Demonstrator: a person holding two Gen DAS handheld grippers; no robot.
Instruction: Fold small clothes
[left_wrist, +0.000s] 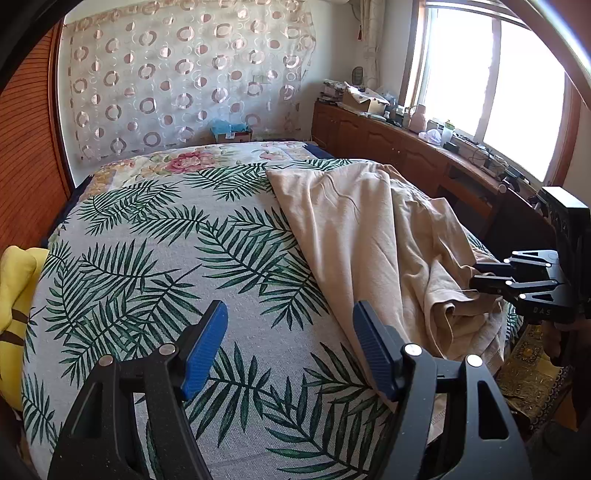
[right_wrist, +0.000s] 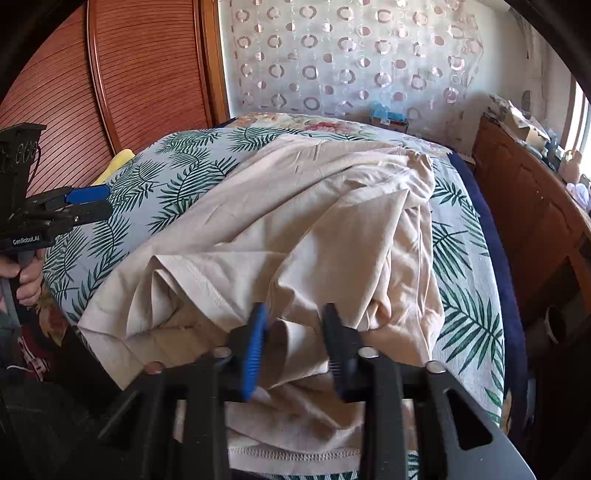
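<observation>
bed: big one with a palm-leaf cover, and it takes up nearly the whole scene. The left half is bare fabric, so there's plenty of flat space to spread things out.

garment: a beige shirt-like piece, lying crumpled on the right half of the bed. One end is bunched in loose folds near the bed's near edge, with a stitched hem showing right at the bottom of the right wrist view.

edges: the bunched end sits very close to the bed's right and near edges. Beyond that there's a wooden cabinet run under the window, so there isn't much room on that side. I'd drag leftward, not right.

left gripper: the left gripper has its blue pads spread wide with nothing between them. It hovers over bare cover just beside the garment's left edge.

right gripper: the right gripper is narrowed around a fold of the beige cloth. The fabric is clearly between the fingers, but there's a gap on the black side, so I wouldn't call it pinched yet.

risk: it looks like several layers sit in that fold. If it grabs all of them, lifting drags the whole bundle instead of one edge. A shallow bite could just slip out.

risk 2: pulling toward the near edge could slide the garment off the bed.
</observation>
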